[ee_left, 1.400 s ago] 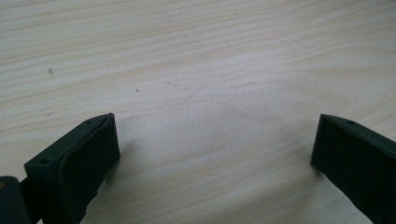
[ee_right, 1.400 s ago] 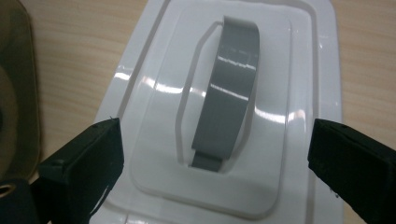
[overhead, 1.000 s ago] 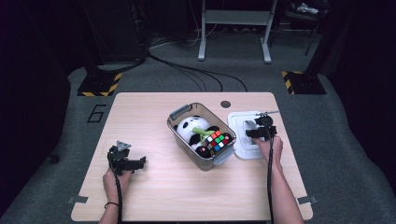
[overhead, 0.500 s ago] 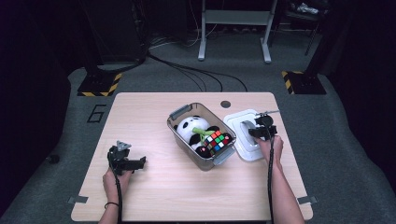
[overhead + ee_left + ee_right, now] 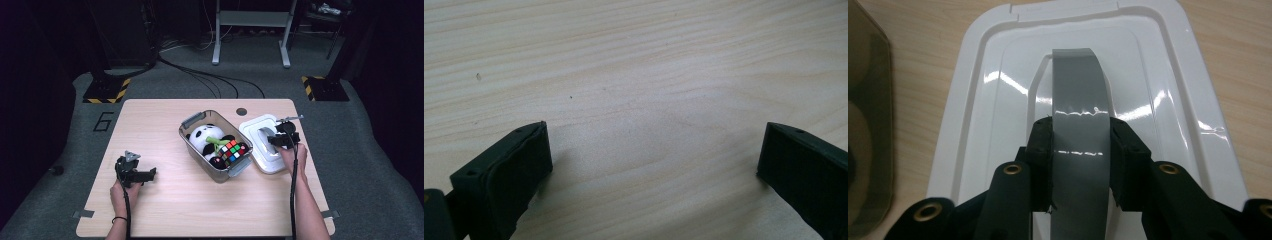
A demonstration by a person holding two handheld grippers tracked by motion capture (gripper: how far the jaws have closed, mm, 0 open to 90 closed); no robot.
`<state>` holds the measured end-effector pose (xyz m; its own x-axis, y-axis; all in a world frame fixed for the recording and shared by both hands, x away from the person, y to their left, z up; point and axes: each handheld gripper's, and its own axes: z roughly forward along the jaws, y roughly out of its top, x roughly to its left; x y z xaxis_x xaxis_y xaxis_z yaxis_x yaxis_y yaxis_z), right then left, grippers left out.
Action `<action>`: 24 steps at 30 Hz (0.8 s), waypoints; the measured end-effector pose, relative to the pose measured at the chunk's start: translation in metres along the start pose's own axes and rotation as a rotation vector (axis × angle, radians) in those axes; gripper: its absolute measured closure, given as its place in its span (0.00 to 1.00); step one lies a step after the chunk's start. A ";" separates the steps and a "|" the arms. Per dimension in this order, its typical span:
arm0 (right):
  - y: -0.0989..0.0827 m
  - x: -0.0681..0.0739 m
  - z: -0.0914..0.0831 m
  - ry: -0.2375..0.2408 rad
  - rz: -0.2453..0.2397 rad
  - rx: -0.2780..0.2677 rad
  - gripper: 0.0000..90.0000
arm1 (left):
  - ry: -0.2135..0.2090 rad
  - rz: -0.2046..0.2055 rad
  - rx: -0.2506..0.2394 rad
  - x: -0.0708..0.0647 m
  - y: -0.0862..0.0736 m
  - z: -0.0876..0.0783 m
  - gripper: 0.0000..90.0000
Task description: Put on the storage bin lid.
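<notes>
The right gripper (image 5: 1080,160) is clamped on the grey handle (image 5: 1079,95) of the white lid (image 5: 265,145), which lies on the table (image 5: 165,210) beside the open storage bin (image 5: 200,155), probably ready for lifting across. The bin holds a panda plush (image 5: 202,137) and a Rubik's cube (image 5: 233,152). The left gripper (image 5: 654,165) rests idle on bare wood, jaws wide apart.

One wooden table (image 5: 200,210) carries one grey bin (image 5: 196,120), one white lid (image 5: 252,127), one panda plush (image 5: 201,136), one Rubik's cube (image 5: 232,152).

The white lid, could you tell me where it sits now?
The white lid lies flat on the table's right side in the high view, beside the bin.
</notes>
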<state>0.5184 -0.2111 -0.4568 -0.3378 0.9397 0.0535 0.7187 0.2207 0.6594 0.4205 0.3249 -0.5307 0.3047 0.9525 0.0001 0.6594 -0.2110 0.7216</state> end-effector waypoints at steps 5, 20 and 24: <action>0.003 0.000 -0.007 0.004 -0.011 -0.004 0.74 | -0.001 -0.002 0.000 0.000 0.000 0.000 0.01; 0.018 -0.001 -0.037 -0.005 -0.051 -0.032 0.74 | -0.001 -0.004 0.001 0.000 0.000 0.000 0.01; 0.024 0.000 -0.046 -0.004 -0.061 -0.047 0.74 | -0.001 -0.005 0.001 0.000 0.000 0.000 0.01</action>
<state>0.5073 -0.2178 -0.4063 -0.3770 0.9262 0.0091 0.6673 0.2648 0.6962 0.4203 0.3246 -0.5308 0.3021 0.9533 -0.0040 0.6613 -0.2066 0.7211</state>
